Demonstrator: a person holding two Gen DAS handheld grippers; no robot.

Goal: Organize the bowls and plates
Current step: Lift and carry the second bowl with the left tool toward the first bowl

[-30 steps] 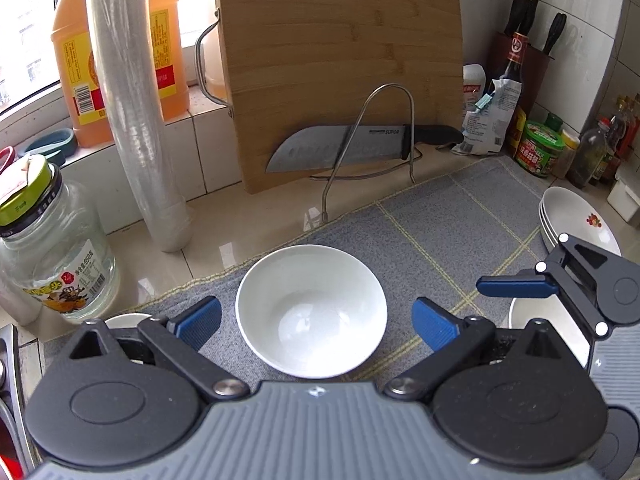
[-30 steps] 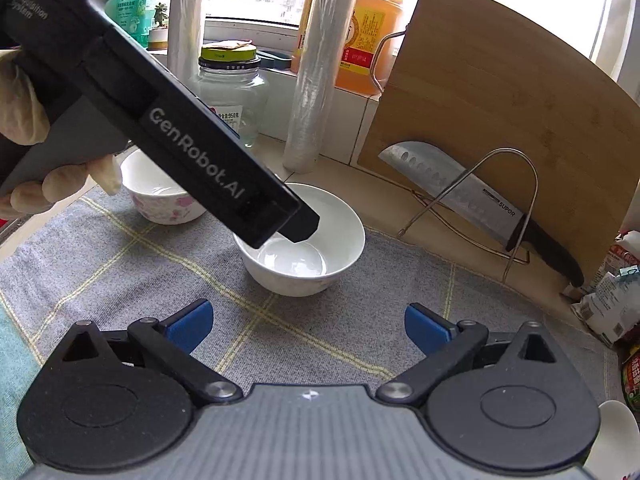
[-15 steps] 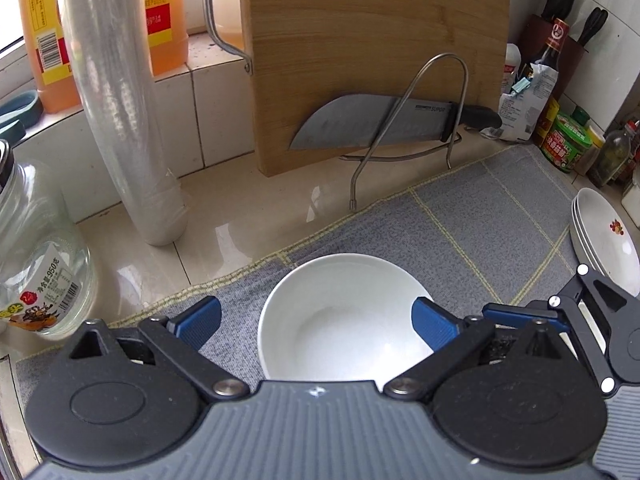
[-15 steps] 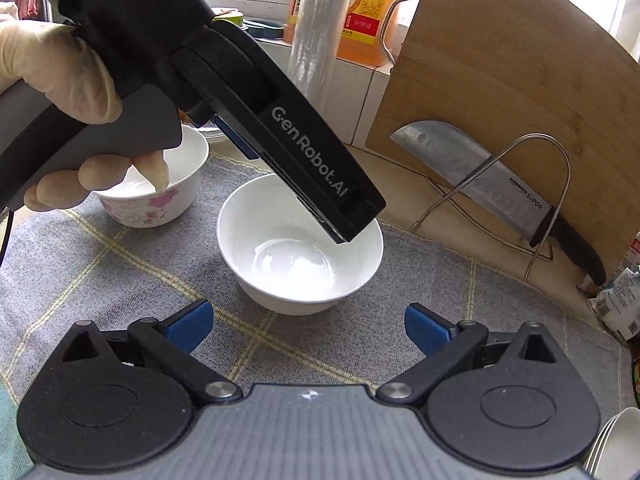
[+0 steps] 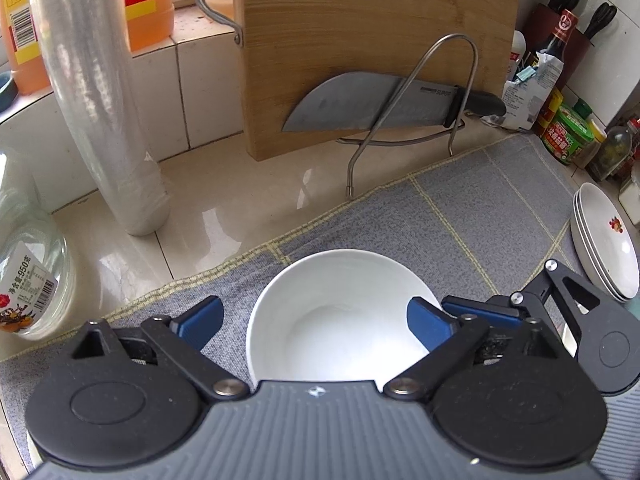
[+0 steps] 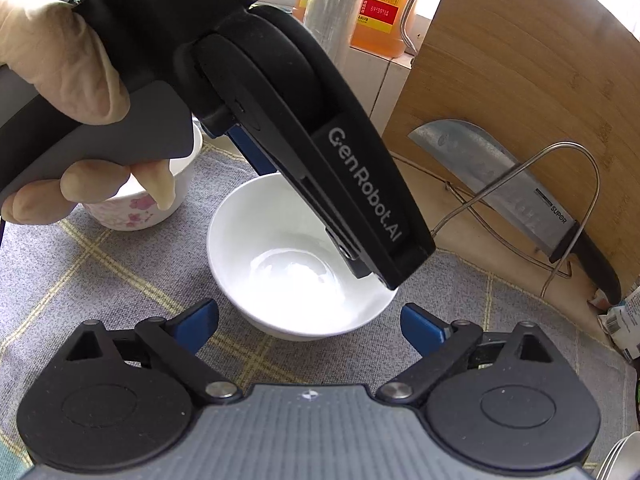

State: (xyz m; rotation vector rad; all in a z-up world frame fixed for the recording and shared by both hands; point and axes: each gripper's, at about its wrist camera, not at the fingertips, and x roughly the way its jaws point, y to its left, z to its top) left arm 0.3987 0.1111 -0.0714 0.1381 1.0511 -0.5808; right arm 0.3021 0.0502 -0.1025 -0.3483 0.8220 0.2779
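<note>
step: picking up the plain white bowl (image 5: 336, 316) off the grey mat (image 5: 460, 216). left claw (image 5: 316, 320) straddles its right rim, one pad inside, one outside left, jaws just closing in but not pinching yet. right claw (image 6: 310, 322) open, also narrowing, bowl just ahead of it. next: pinch the rim, lift, likely nest into the floral bowl (image 6: 136, 208) further left.

"GenRobot.AI" on left gripper (image 6: 362, 276) arm; "SUPOR" on knife (image 5: 384, 104) blade; "950" on jar (image 5: 28, 284) label
</note>
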